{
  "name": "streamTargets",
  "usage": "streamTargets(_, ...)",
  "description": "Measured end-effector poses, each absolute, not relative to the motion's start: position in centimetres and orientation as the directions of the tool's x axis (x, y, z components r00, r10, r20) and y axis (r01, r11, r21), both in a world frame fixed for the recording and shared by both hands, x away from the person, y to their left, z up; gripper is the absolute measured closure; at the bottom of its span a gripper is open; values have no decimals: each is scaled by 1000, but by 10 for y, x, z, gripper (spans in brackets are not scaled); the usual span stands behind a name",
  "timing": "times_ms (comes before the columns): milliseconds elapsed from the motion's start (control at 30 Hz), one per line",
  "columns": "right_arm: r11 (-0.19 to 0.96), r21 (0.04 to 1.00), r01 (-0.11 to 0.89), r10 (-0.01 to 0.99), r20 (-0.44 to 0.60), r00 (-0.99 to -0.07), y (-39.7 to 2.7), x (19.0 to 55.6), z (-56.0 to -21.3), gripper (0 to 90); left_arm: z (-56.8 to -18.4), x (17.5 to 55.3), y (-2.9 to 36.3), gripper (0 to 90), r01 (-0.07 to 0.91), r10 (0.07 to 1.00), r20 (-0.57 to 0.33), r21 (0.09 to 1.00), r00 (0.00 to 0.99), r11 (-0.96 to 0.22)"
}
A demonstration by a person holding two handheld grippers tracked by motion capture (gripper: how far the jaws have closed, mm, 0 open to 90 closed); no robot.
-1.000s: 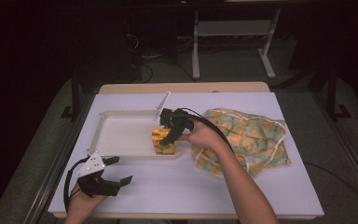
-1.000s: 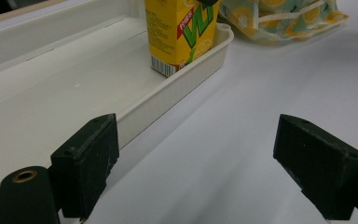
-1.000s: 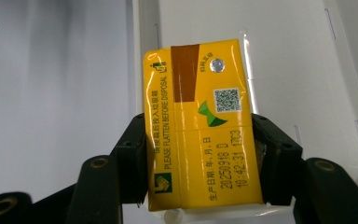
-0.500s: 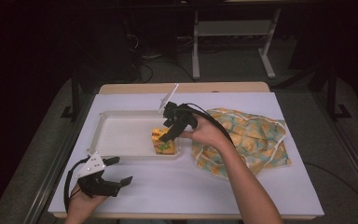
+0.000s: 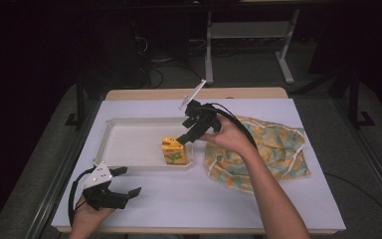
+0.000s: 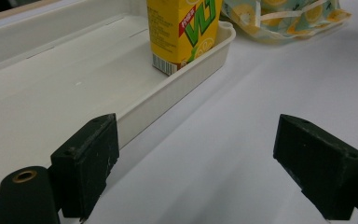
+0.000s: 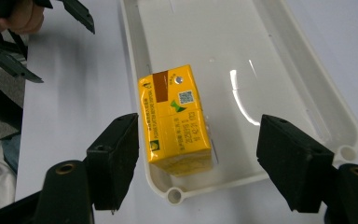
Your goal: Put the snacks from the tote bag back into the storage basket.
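The white table (image 5: 238,199) carries a white tray (image 5: 129,144) amid dark surroundings. The juice carton (image 5: 174,152) stands upright in the tray's near corner. The right claw (image 5: 189,133), above the carton, has just been opening and holds nothing. The left claw (image 5: 124,181), near the tray's front rim, stands apart.

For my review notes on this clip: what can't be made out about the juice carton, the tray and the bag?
- Juice carton: its top is cut off by the upper edge of the left gripper view; small print is too small to read in the right gripper view.
- Tray: in the high view the carton hides part of its near right corner.
- Patterned bag: contents are hidden by its fabric, and the forearm covers part.
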State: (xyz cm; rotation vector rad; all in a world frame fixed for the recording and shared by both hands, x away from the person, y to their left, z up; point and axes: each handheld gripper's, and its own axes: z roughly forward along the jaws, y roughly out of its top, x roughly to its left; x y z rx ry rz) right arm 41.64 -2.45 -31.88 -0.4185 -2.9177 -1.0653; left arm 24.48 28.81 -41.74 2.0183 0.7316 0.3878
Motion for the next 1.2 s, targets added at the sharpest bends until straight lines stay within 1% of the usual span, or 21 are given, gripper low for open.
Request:
streamTargets(167,716,645,269,272,98,-957,-34,418,-315,288,-417,245,286,137,339,629,-14,851,777,-400)
streamTargets(300,717,638,281,297,85,-951,-42,419,-314,286,-417,246,286,137,336,626,-11,851,779,-404)
streamTargets(667,700,637,324,344,96,-934,-64,422,-315,285,-418,245,286,137,342,632,-15,851,775,-399)
streamTargets(1200,697,629,343,374,89,-923,-81,421,-315,284,-418,245,287,137,338,633,-10,852,774,-400)
